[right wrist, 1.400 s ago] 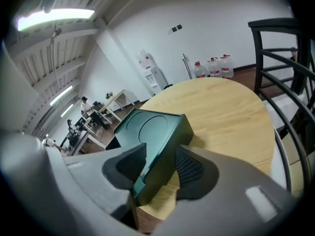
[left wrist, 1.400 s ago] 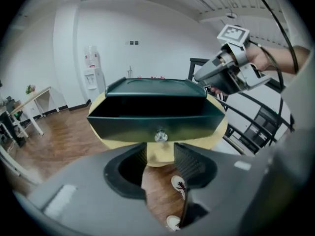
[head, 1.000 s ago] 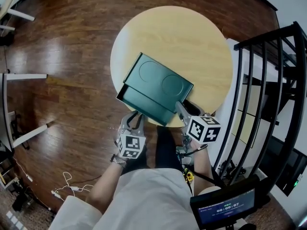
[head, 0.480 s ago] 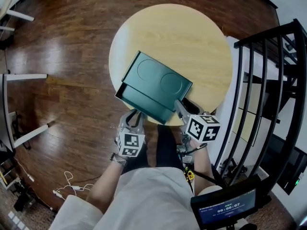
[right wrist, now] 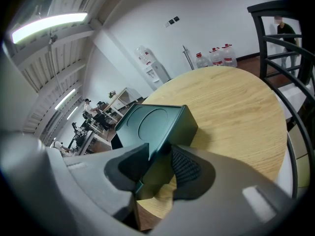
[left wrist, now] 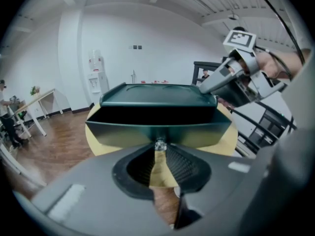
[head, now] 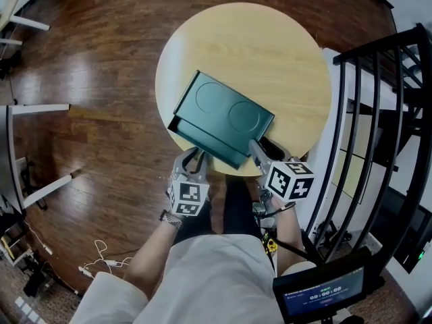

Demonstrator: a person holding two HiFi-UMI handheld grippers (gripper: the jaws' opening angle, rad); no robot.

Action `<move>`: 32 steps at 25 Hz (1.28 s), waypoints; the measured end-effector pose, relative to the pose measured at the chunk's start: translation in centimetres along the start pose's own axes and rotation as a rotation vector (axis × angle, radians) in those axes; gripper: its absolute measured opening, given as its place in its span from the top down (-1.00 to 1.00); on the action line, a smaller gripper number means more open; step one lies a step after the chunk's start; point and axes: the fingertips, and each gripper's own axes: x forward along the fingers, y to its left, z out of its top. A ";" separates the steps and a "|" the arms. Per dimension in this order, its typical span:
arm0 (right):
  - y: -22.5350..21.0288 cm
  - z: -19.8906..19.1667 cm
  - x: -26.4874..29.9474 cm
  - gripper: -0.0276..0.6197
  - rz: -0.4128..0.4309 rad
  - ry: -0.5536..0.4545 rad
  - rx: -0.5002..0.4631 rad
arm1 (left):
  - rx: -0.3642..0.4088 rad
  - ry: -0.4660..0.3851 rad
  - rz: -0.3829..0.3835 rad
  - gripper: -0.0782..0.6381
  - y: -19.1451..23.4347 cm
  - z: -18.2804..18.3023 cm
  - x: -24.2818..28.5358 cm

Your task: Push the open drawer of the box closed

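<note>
A dark green box (head: 223,117) lies on the round wooden table (head: 270,52), near its front edge. Its drawer (head: 202,145) sticks out a short way toward me. My left gripper (head: 194,159) is at the drawer front (left wrist: 157,132), and the small knob (left wrist: 160,144) sits pinched between the tips of the left gripper (left wrist: 160,149). My right gripper (head: 255,147) is at the box's near right corner. In the right gripper view the box's (right wrist: 152,122) corner wall runs between the pads of the right gripper (right wrist: 160,163), which close on it.
A black metal railing (head: 378,113) stands close on the right of the table. A small screen (head: 324,292) is at the lower right. White furniture legs (head: 40,106) and loose cables (head: 94,262) are on the wooden floor to the left.
The drawer has slid further into the box, and my left gripper has moved forward with it. The right gripper has stayed at the box's corner.
</note>
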 end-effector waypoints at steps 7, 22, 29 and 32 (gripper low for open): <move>0.1 0.1 -0.1 0.47 -0.005 -0.006 0.005 | 0.004 -0.004 -0.024 0.56 0.1 1.8 0.8; 0.3 0.1 0.0 0.46 -0.001 0.005 -0.009 | -0.004 -0.016 -0.054 0.56 0.1 3.2 2.5; 0.3 0.1 0.0 0.46 0.004 0.005 -0.011 | -0.001 -0.018 -0.056 0.56 0.1 3.6 2.9; 0.3 0.0 -0.1 0.46 0.003 0.003 -0.010 | -0.006 -0.012 -0.054 0.56 0.1 3.5 2.9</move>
